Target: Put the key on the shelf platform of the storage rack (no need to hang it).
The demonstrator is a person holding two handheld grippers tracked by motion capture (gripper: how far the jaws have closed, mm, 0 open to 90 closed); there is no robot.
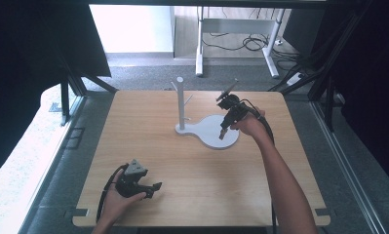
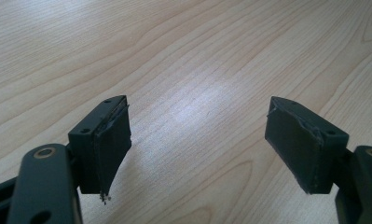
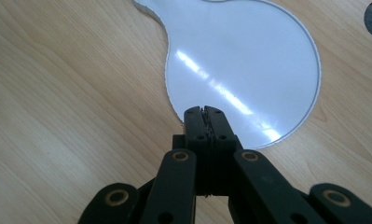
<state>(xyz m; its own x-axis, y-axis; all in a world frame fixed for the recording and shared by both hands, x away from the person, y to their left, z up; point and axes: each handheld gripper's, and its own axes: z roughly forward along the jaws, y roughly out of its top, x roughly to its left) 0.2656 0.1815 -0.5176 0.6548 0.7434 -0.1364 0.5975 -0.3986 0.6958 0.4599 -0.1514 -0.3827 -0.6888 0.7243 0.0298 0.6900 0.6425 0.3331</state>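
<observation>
White plastic stand (image 1: 207,130), peg post upright, lies directly below the right hand-held gripper (image 3: 205,112), whose jaws are pressed together, empty. Left hand-held gripper (image 2: 197,140) rests on the bench (image 1: 192,195), jaws spread. Probable step: approach; next requires opening.

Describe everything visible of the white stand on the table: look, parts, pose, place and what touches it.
The white stand has a flat, glossy base shaped like two joined rounds, small under the post and large to the right. A straight upright post rises from the small end, with short pegs angling off near its top. It looks like painted metal or plastic. It sits flat on the wooden table, toward the far middle. The right tongs, shut and empty, hang over the large round's edge; whether they touch it cannot be told.
</observation>
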